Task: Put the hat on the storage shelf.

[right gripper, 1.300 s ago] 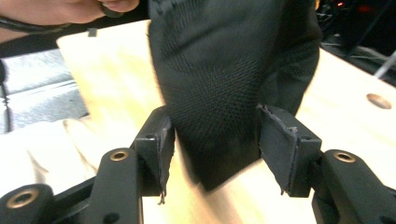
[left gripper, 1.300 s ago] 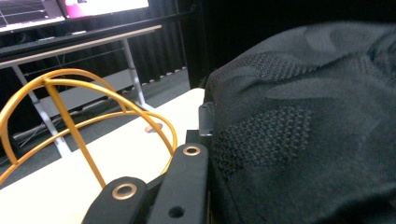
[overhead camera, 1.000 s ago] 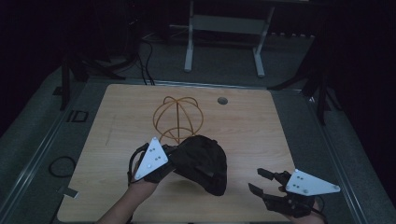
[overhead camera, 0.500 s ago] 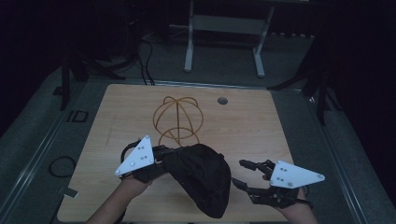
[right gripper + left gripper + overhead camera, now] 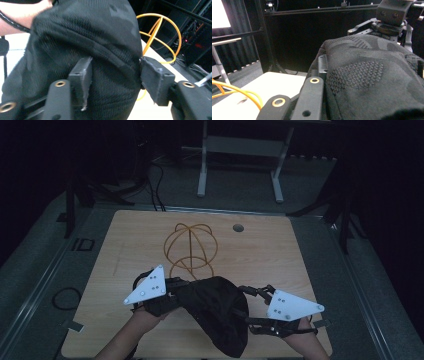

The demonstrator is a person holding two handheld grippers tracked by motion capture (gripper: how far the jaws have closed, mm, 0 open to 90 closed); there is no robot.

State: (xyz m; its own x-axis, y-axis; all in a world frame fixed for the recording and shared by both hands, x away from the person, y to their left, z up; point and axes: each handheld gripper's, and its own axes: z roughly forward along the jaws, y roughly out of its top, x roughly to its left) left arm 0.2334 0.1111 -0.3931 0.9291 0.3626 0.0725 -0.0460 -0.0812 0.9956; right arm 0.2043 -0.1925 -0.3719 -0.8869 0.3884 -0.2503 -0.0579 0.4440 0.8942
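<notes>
- Black knit cap [image 5: 220, 312] hangs between the two grippers over the near edge of the wooden table [image 5: 280, 255], its lower part drooping toward the table's front edge.
- Left gripper [image 5: 172, 292] at the cap's left side — jaws clamped tight on the fabric; in the left gripper view the cloth [image 5: 367, 75] bunches right against the black jaw and covers most of the frame's right half.
- Right gripper [image 5: 248, 306] at the cap's right side, grey three-cornered plate on top. In the right gripper view its two jaws stand partly apart with a fold of the cap [image 5: 100, 50] between them; the right pad [image 5: 153, 75] sits at the fabric's edge, the left pad [image 5: 81, 75] lies against the cloth. Whether they actually press on it — cannot tell.
- Yellow wire frame [image 5: 191, 247], a ball-shaped cage of hoops, stands on the table just beyond the cap, apart from both grippers; also seen behind the cap in the right gripper view [image 5: 160, 32].
- Small round hole [image 5: 238, 227] in the tabletop, near the far edge, right of the wire frame.
- Person's forearms come in from the bottom edge.
</notes>
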